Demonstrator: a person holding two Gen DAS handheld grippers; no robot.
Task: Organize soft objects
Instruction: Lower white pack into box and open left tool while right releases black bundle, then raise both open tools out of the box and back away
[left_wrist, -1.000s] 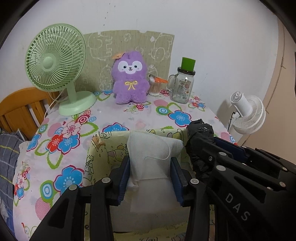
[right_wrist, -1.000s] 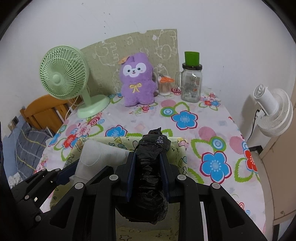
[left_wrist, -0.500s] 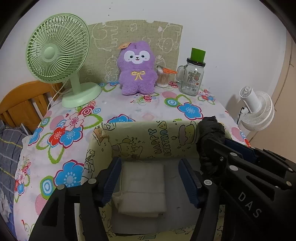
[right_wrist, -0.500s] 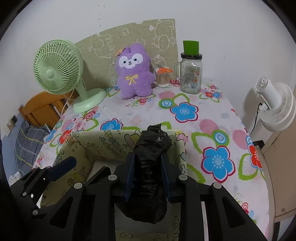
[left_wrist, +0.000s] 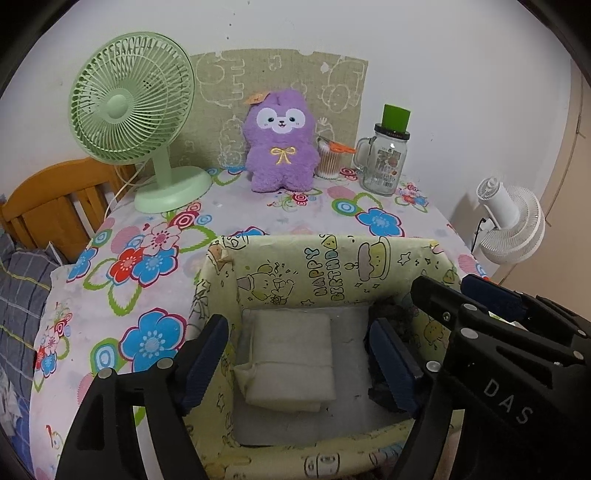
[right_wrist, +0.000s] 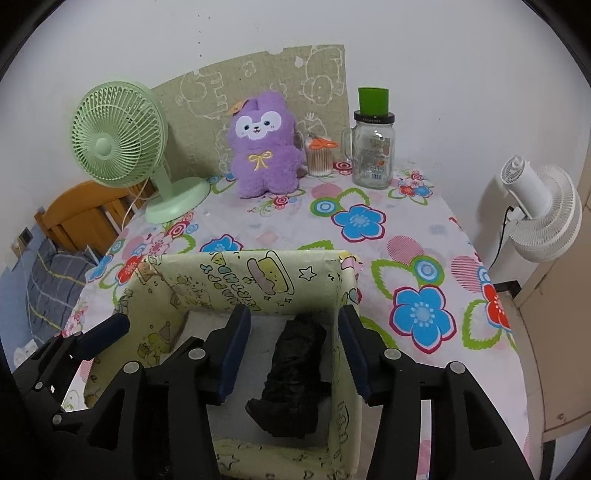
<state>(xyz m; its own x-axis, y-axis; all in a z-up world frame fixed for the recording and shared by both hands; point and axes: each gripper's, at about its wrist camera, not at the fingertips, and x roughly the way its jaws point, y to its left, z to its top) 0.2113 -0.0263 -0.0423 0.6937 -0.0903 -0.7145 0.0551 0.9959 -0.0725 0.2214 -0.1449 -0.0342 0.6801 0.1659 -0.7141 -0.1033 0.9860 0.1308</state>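
Observation:
A yellow-green cartoon-print box (left_wrist: 332, 258) (right_wrist: 243, 273) stands on the flowered table near me. A folded white cloth (left_wrist: 291, 362) lies on its floor at the left. A crumpled black bundle (right_wrist: 295, 373) lies on its floor at the right; in the left wrist view it is mostly hidden behind my gripper finger. My left gripper (left_wrist: 299, 362) is open above the cloth, holding nothing. My right gripper (right_wrist: 291, 354) is open above the black bundle, holding nothing. A purple plush toy (left_wrist: 280, 144) (right_wrist: 264, 144) sits upright at the back of the table.
A green desk fan (left_wrist: 133, 107) stands back left. A glass jar with a green lid (left_wrist: 386, 155) and a cotton swab container (left_wrist: 328, 158) stand back right. A white fan (right_wrist: 535, 214) is beyond the right edge. A wooden headboard (left_wrist: 48, 199) is at left.
Both grippers opened. The white cloth dropped from my left gripper into the box, then the black bundle dropped from my right gripper beside it. Both grippers lifted back slightly.

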